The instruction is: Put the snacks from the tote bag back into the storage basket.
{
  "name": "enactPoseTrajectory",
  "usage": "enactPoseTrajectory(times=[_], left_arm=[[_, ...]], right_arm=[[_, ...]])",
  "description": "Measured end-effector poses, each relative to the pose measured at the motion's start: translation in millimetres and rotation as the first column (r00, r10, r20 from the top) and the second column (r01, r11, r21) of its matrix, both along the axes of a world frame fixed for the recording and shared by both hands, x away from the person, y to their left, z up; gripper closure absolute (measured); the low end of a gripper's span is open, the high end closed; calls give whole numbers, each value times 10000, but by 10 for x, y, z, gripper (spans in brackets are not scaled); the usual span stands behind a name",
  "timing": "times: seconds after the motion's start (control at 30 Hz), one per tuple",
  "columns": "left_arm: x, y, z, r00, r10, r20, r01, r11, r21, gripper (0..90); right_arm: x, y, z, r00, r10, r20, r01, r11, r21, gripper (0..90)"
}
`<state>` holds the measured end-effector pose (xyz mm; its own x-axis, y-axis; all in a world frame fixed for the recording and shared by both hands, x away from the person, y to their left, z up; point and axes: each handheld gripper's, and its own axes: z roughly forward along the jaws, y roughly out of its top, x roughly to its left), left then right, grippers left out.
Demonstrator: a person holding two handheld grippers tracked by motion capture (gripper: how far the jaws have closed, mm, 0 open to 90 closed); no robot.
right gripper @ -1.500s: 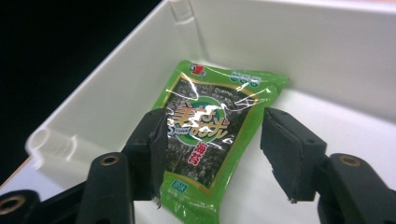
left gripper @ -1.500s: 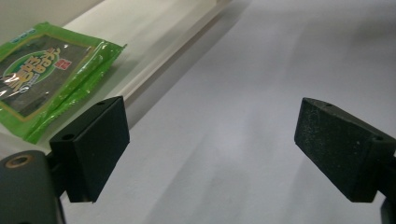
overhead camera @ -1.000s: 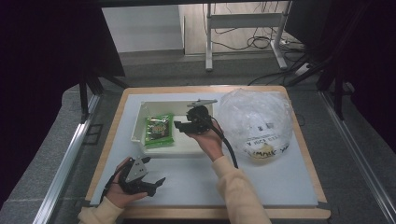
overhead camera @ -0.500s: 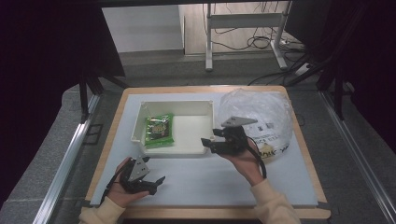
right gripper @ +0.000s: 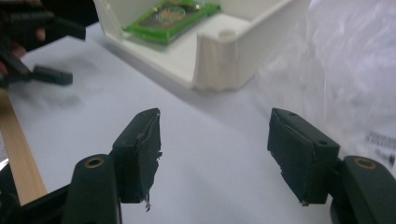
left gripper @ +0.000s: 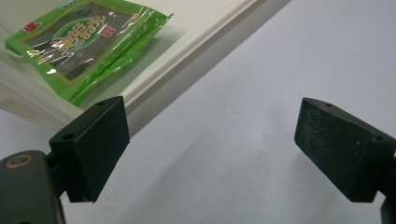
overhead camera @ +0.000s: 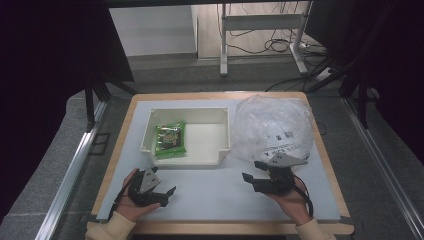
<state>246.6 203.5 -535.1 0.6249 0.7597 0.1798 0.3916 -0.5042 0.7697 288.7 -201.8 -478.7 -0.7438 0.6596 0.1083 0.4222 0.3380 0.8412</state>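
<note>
A green snack packet (overhead camera: 170,139) (left gripper: 88,42) (right gripper: 170,16) lies flat in the left half of the white tray (overhead camera: 190,159) (left gripper: 196,44) (right gripper: 219,60). My left gripper (overhead camera: 167,196) (left gripper: 212,112) rests near the table's front left, just in front of the tray, open and empty. My right gripper (overhead camera: 251,170) (right gripper: 215,121) is low over the mat at the front right, between the tray's near right corner and the clear plastic bag (overhead camera: 272,127) (right gripper: 345,70). Its jaws have just been opening slightly wider, and nothing is between them.
The crumpled bag with a printed label takes up the mat's right rear. A wooden border (overhead camera: 120,150) rims the white mat (overhead camera: 215,192). Bare mat lies between the two grippers. A metal stand and cables (overhead camera: 260,45) are on the floor beyond.
My right hand has come away from over the tray, moving right and toward the front edge, and now sits low beside the bag. The left hand has stayed put.
</note>
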Motion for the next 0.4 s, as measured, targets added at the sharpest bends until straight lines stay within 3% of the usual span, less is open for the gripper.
enactPoseTrajectory(times=[0.4], left_arm=[[-20,17,14,9996,-268,66,269,9996,-54,100]], right_arm=[[-24,82,-141,9997,-69,242,75,9996,-268,336]])
